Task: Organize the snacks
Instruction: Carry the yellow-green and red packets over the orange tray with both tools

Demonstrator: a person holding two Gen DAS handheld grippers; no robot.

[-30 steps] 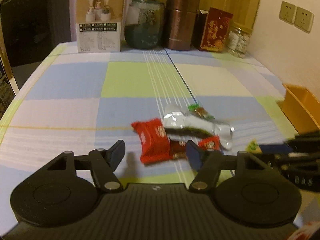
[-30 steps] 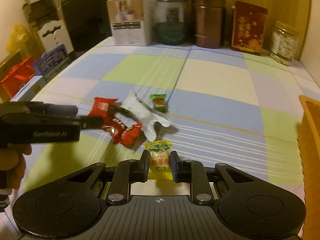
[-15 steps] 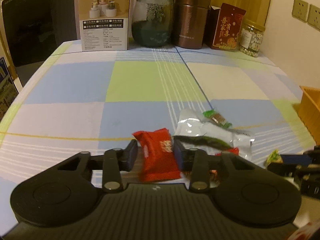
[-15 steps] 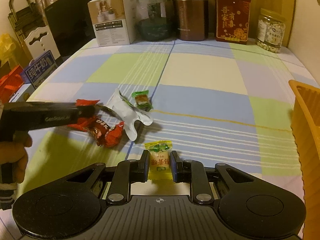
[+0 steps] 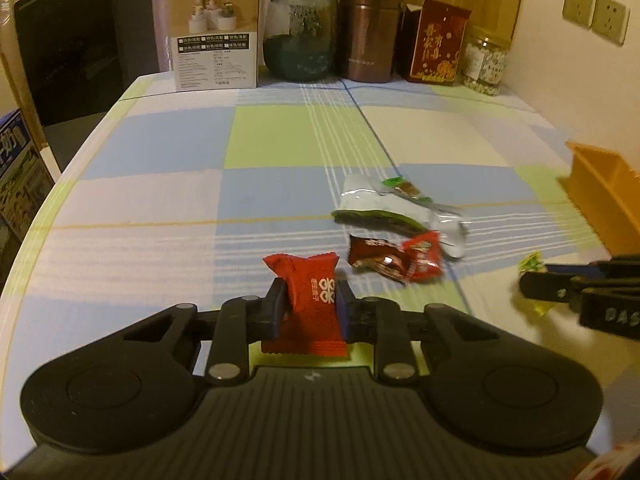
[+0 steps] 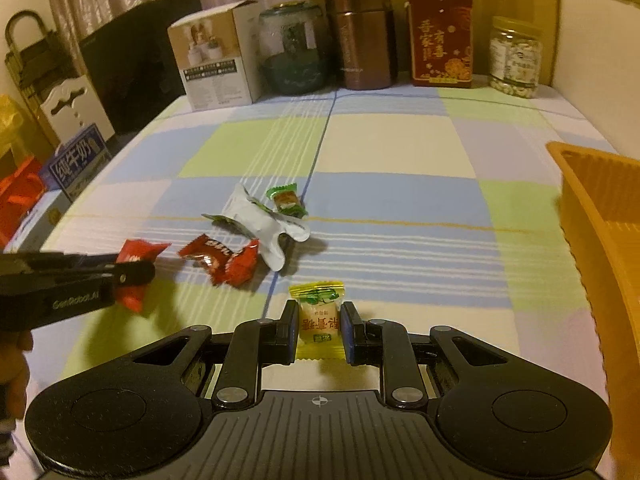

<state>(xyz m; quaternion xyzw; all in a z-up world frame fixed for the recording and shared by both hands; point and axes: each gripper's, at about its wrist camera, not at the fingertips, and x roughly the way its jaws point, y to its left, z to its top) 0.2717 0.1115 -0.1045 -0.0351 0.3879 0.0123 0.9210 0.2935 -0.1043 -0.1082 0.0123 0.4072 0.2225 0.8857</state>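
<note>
Orange basket (image 6: 600, 216) cut off by the right edge in both views. Lower part of the yellow candy (image 5: 532, 262) hidden behind the blurred right gripper (image 5: 540, 292). Print on the far jars too small to read.

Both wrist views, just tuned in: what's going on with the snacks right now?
A person is sorting snacks with two handheld grippers. The left gripper is shut on a red snack packet, and the right gripper is shut on a yellow candy. A dark red wrapper, a silver packet and a green candy lie on the checked tablecloth. The orange bin stands at the right.
</note>
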